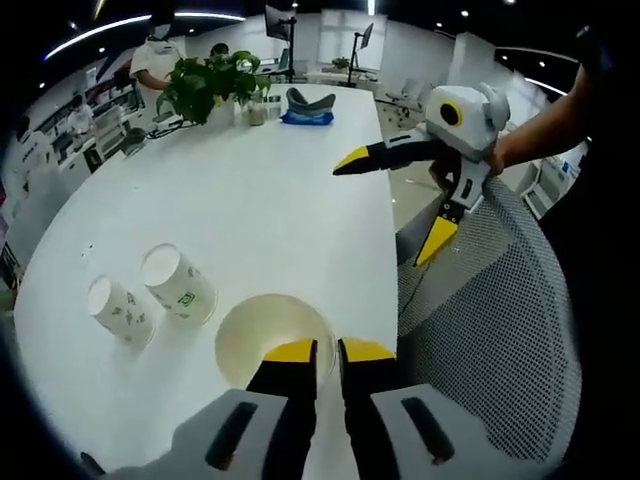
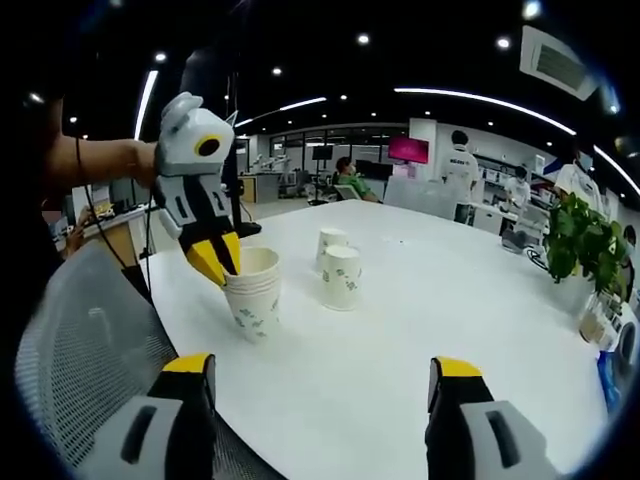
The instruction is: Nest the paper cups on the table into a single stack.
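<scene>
1. The left gripper (image 1: 327, 350), with yellow tips on black jaws, points down at the near edge of the white oval table (image 1: 250, 200). Its jaws are pressed nearly together and pinch the rim of the stack of white paper cups with green print (image 1: 272, 335), on the side nearest the camera.
2. In the right gripper view the same left gripper (image 2: 217, 262) comes down from 10 o'clock, held by a person's bare forearm (image 2: 95, 160), and its yellow tips bite the rim of the stack (image 2: 254, 292), which stands upright on the table (image 2: 420, 310) near the edge.
3. Two more single white paper cups with green print (image 1: 150, 292) stand upright at 9 o'clock from the stack in the left gripper view, just beside each other. In the right gripper view this pair (image 2: 337, 265) is at 1 o'clock from the stack.
4. The right gripper (image 1: 390, 205) hangs in the air over the grey mesh chair back (image 1: 500, 300), at 2 o'clock from the stack, well apart from it. Its jaws are spread wide and hold nothing. A hand (image 1: 510, 150) grips its white body.
5. In its own view the right gripper (image 2: 325, 375) shows both yellow tips far apart.
6. A green potted plant (image 1: 210, 85) stands at the far end of the table.
</scene>
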The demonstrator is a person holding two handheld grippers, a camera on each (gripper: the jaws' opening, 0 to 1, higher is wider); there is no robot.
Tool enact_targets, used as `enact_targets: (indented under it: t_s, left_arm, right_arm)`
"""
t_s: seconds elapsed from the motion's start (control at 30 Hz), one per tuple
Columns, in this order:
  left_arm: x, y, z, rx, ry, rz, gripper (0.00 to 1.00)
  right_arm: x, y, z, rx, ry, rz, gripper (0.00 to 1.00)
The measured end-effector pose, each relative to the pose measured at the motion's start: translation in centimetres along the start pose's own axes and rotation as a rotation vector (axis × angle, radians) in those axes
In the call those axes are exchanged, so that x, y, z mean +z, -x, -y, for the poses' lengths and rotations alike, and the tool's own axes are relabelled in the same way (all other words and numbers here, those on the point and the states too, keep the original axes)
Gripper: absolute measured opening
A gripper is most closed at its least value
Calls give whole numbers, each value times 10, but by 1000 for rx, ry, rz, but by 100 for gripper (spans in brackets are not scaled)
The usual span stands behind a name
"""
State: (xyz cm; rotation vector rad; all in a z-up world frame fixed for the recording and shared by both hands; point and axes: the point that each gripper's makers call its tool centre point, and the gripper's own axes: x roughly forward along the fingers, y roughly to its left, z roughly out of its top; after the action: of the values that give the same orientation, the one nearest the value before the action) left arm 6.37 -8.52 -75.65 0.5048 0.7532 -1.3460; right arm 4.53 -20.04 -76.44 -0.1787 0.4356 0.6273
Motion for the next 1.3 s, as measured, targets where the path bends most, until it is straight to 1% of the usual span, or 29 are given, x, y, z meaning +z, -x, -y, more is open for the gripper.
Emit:
enact_targets:
  t_s: [0.17,0.37,0.43,0.47,0.57,0.63,0.67,0.77,0.87,0.9,1.03,1.1,1.17,1.3]
  left_arm:
    - [5,8,4,-16,-6,11,10]
    - [25,23,4,-36,14,86,15]
    - [35,28,5,-49,16,127,17]
    - [38,30,4,-45,17,141,18]
    - [45,34,-8,-11,11,174,21]
    - [48,36,-19,20,10,190,25]
    - [51,37,-28,50,11,200,27]
    - [54,38,-42,88,14,211,32]
    - [54,37,-58,129,-4,203,36]
    - [54,37,-59,133,-5,204,38]
    - [54,32,-77,152,0,203,42]
    - [53,28,-82,156,-6,196,44]
    - [52,24,-86,166,-27,180,46]
    - [53,17,-94,171,-21,177,48]
  right_arm:
    - [0,0,0,0,0,0,89]
    - [2,1,1,-4,-5,8,90]
    - [1,0,0,-2,-3,5,90]
    - [1,0,0,0,-1,3,90]
    - [1,0,-1,0,1,2,90]
    - [1,0,0,-2,-1,3,90]
    - [1,0,0,-2,-1,3,90]
    - [1,0,1,-2,-1,2,90]
    - [1,0,1,-3,-2,2,90]
    - [1,0,1,-3,-3,3,90]
    - [1,0,1,-5,-3,2,90]
    - [1,0,1,-4,-5,1,90]
    - [0,0,1,-3,-5,0,90]
    - [0,0,1,-4,-7,-2,90]
